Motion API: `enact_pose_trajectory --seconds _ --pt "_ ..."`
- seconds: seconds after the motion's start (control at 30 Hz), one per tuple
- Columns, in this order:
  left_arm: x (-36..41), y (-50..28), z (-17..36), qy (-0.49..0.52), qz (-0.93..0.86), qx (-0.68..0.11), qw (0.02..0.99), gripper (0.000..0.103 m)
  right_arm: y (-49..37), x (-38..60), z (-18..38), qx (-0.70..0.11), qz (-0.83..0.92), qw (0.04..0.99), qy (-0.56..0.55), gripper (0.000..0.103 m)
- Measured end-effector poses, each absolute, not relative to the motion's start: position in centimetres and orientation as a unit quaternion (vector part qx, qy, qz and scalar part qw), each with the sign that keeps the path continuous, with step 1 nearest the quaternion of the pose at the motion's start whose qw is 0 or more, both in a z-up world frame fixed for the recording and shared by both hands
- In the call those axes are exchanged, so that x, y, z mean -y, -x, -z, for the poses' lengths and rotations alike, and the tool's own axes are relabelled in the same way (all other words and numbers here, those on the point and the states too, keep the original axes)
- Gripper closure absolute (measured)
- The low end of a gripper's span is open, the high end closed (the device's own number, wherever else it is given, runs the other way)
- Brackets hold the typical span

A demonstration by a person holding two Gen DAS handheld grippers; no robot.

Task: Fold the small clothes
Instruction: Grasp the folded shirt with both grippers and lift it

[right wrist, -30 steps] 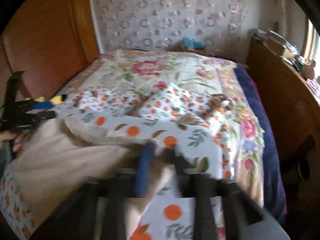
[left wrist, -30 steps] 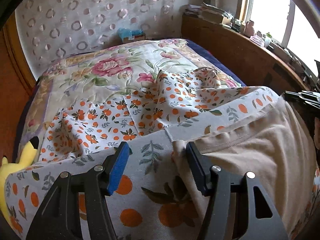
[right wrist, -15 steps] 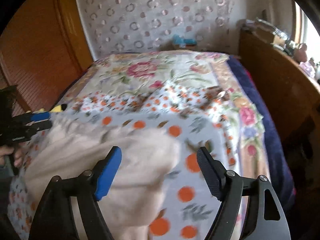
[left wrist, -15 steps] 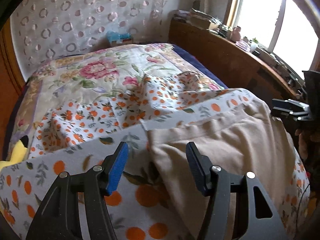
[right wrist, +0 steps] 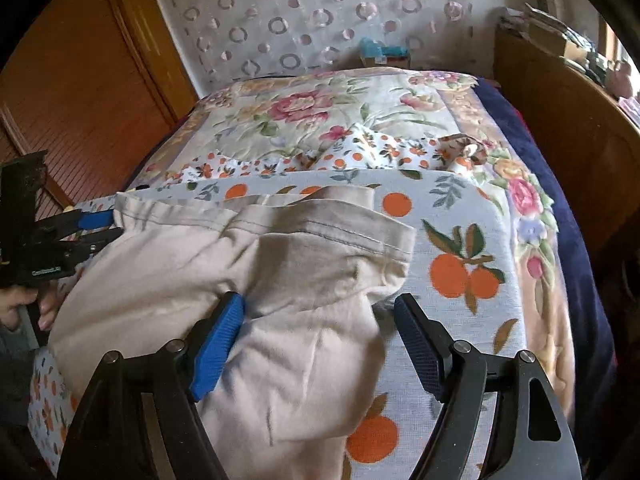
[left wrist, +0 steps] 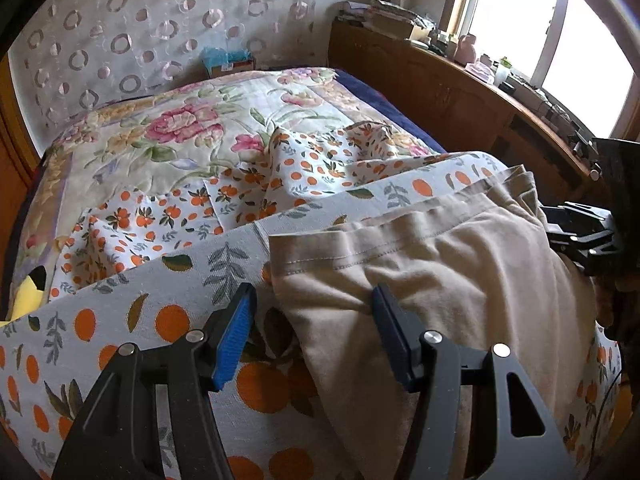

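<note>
With both rigs hovering low over the bed, I note from left to right: one yellow plush toy (left wrist: 25, 292) at the far left edge of the mattress, then one white cloth printed with oranges and leaves (left wrist: 120, 320) spread as the work surface, then my left gripper (left wrist: 314, 334), its jaws spread wide with nothing between them, straddling the near left edge of the one beige cotton garment (left wrist: 460, 272). That garment lies on the orange-print cloth, stitched hem band towards the headboard, body rumpled and partly doubled over. Further right, my right gripper (right wrist: 318, 342) is likewise parted and unloaded, its left pad touching or just beside a bulging fold, its right pad over bare cloth. Judgement on handling: light, limp knit, no stiffness, likely to sag and drag the thin cloth beneath if pulled flat along it; not slippery, not fragile. Best holds look to be the stitched hem corners, where the doubled fabric gives the pads something firm to bite; the loose middle would only bunch. Count: one garment to fold, two grippers, one orange-print cloth, one smaller-print floral sheet (left wrist: 240, 196) crumpled behind it, one flowered quilt (left wrist: 180, 120) beyond, one blue tissue box (left wrist: 228, 62) by the wall.
</note>
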State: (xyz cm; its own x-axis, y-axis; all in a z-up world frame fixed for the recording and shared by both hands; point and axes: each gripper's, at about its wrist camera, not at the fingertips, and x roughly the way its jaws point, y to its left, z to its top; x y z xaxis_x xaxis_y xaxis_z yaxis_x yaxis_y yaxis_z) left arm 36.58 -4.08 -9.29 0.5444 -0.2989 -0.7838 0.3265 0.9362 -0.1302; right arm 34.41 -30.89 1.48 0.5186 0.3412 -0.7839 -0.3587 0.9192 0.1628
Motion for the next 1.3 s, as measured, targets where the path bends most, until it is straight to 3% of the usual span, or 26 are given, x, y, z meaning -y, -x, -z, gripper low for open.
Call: enact_pose_trajectory --seconds 0.07,0.17,0.23,0.3,0.4,0.63,0.87,1.1,1.3 --pt "4.3 -36.8 9.6 -0.016 0.182 -0.443 0.878 0.042 -34.3 30.6 -1.4 -0.447 -0.211 0.869 0.018 0.026" --pt "4.7 -36.7 9.8 -0.013 0.195 -0.443 0.875 0.049 -34.3 30.2 -1.3 -0.447 -0.237 0.862 0.023 0.046" --pt "4.9 -36.8 9.8 -0.005 0.209 -0.445 0.871 0.067 -34.8 30.2 -1.1 -0.450 -0.258 0.855 0.019 0.058" --pt "4.9 -36.8 9.8 0.005 0.225 -0.449 0.864 0.084 -35.0 30.4 -1.0 -0.452 -0.282 0.847 0.007 0.079" --pt "5.0 -36.2 9.2 0.004 0.233 -0.445 0.865 0.092 -34.4 30.2 -1.3 -0.432 -0.282 0.856 0.037 0.085" --pt "1.7 -30.6 3.2 0.043 0.232 -0.358 0.904 0.093 -31.5 28.4 -6.3 -0.335 -0.316 0.885 0.062 0.087" --pt "-7.0 -23.0 -1.4 0.083 0.147 -0.276 0.946 0.094 -31.8 20.5 -10.6 -0.275 -0.393 0.869 0.122 0.087" --pt "-15.8 -16.7 -0.9 0.100 0.021 -0.255 0.961 0.094 -34.3 6.5 -11.3 -0.244 -0.482 0.817 0.204 0.087" --pt "-21.3 -13.2 3.2 0.129 -0.076 -0.274 0.950 0.094 -36.4 -6.5 -8.8 -0.239 -0.527 0.765 0.282 0.087"
